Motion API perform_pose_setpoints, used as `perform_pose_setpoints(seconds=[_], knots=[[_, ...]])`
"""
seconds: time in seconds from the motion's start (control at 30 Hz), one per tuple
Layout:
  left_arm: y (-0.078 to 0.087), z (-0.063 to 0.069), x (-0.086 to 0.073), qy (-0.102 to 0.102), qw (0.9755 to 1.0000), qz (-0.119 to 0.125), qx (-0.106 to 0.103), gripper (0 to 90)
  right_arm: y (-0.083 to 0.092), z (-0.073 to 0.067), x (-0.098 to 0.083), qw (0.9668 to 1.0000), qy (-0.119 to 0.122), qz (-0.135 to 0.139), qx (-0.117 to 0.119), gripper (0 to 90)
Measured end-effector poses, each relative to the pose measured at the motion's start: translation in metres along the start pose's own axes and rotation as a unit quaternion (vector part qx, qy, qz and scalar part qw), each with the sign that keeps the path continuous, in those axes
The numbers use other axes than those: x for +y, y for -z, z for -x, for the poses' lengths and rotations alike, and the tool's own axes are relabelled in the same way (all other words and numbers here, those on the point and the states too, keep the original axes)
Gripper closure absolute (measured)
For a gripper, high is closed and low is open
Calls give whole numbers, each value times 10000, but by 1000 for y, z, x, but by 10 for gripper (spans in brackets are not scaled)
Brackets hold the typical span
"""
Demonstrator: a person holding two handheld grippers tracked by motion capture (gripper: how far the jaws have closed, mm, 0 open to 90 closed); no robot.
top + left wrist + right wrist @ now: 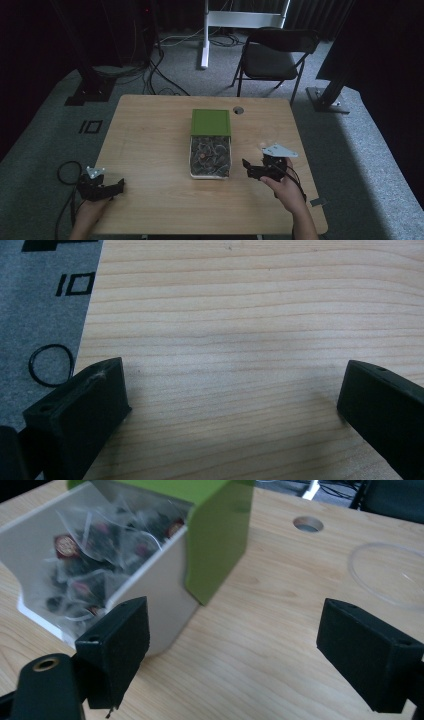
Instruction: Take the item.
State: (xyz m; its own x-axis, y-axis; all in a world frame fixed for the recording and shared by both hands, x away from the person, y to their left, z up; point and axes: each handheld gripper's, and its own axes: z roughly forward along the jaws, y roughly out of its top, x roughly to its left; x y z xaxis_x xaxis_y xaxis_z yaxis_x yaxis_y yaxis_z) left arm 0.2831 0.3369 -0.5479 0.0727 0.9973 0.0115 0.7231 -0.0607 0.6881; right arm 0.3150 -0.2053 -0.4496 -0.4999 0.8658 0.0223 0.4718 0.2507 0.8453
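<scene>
From above, a box of tea bags sat mid-counter, its green lid tipped back. My right tongs hovered just beside it; my left tongs rested near the counter's front-left edge.

Along my left tongs, the jaws gaped wide over bare wood, empty.

Along my right tongs, also wide and empty, the tea bags lay untouched. I judged the work barely begun.
</scene>
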Motion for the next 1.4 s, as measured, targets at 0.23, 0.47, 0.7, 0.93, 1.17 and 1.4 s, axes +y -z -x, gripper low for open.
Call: perform_pose_setpoints(seconds=[0.23, 0.47, 0.7, 0.93, 1.17, 1.4], knots=[[0, 0, 0, 2, 10000, 0, 0, 3, -8, -12, 11, 9998, 120, 42, 133, 140], [0, 0, 0, 1, 10000, -1, 0, 3, -15, -24, 19, 9993, 225, 57, 298, 141], [0, 0, 0, 1, 10000, -1, 0, 3, -23, -36, 26, 9986, 313, 51, 431, 145], [0, 0, 0, 4, 10000, 5, -1, 3, -33, -48, 33, 9975, 400, 33, 582, 146], [0, 0, 0, -1, 10000, 6, -6, 3, -44, -61, 38, 9963, 489, -17, 703, 146], [0, 0, 0, -5, 10000, 5, -4, 3, -54, -72, 43, 9953, 557, -39, 796, 157]])
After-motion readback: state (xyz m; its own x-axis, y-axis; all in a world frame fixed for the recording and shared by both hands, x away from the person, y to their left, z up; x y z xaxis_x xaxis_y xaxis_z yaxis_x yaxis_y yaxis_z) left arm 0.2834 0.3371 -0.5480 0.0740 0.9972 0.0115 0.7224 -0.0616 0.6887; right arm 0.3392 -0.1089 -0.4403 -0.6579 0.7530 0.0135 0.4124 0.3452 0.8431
